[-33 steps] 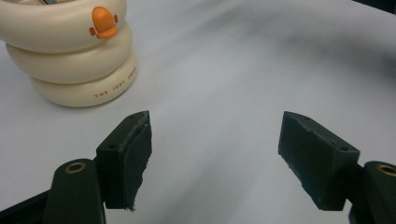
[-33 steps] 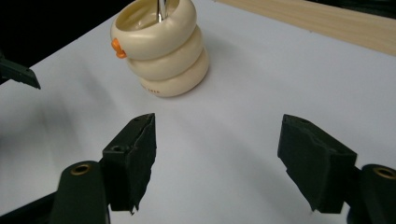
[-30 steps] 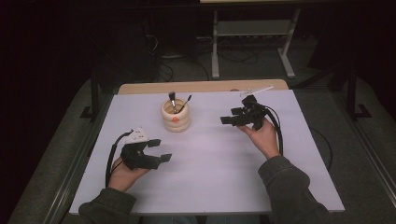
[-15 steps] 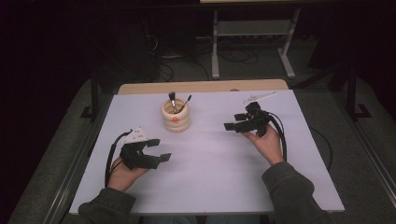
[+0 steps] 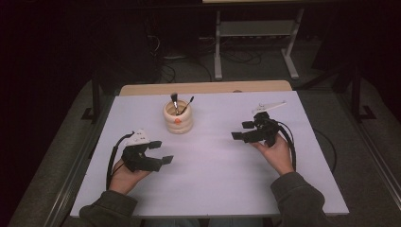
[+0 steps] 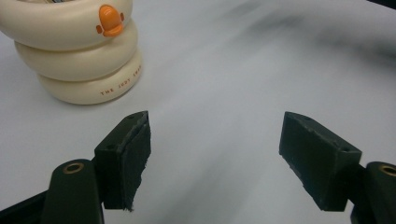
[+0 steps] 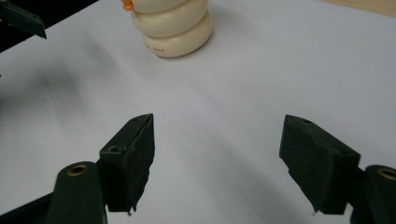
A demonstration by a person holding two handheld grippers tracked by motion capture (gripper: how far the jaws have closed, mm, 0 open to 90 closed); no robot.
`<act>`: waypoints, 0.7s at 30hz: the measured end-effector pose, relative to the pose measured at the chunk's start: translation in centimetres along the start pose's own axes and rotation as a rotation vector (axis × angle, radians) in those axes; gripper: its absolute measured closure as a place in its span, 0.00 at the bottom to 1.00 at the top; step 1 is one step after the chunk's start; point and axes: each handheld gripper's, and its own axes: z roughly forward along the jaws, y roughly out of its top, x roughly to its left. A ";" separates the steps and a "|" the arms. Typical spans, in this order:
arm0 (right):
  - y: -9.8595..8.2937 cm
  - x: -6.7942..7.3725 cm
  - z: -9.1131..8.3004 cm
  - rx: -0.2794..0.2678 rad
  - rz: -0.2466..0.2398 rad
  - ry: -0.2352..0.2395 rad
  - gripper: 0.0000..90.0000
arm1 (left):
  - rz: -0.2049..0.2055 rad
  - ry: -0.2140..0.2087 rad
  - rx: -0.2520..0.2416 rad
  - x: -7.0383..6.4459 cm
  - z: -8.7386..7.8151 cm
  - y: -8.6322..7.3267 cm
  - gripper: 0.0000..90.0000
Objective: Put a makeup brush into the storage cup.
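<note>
A cream ringed holder (image 5: 178, 118) with an orange duck bill stands at the table's back middle, with two dark brushes (image 5: 176, 101) sticking up from it. The holder (image 6: 79, 51) fills the upper left of the left gripper view and sits at the top of the right gripper view (image 7: 173, 28). My left gripper (image 5: 161, 152) rests open at the front left, nothing between its jaws (image 6: 217, 163). My right gripper (image 5: 242, 131) is held open at the right, jaws pointing left toward the holder and empty (image 7: 217, 163).
The white table top (image 5: 213, 165) has a wooden strip (image 5: 203, 88) along its far edge. A small white tool (image 5: 268, 106) lies at the back right. Cables trail from both grippers. A metal stand (image 5: 255, 42) is on the dark floor beyond.
My right gripper has drawn back toward me and slightly down the table, away from the white tool. The left gripper has stayed put.
</note>
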 end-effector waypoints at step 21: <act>-4.1 1.0 -2.3 -0.007 -0.011 -0.042 0.20 | -0.020 0.008 0.007 -0.5 0.6 -0.3 0.21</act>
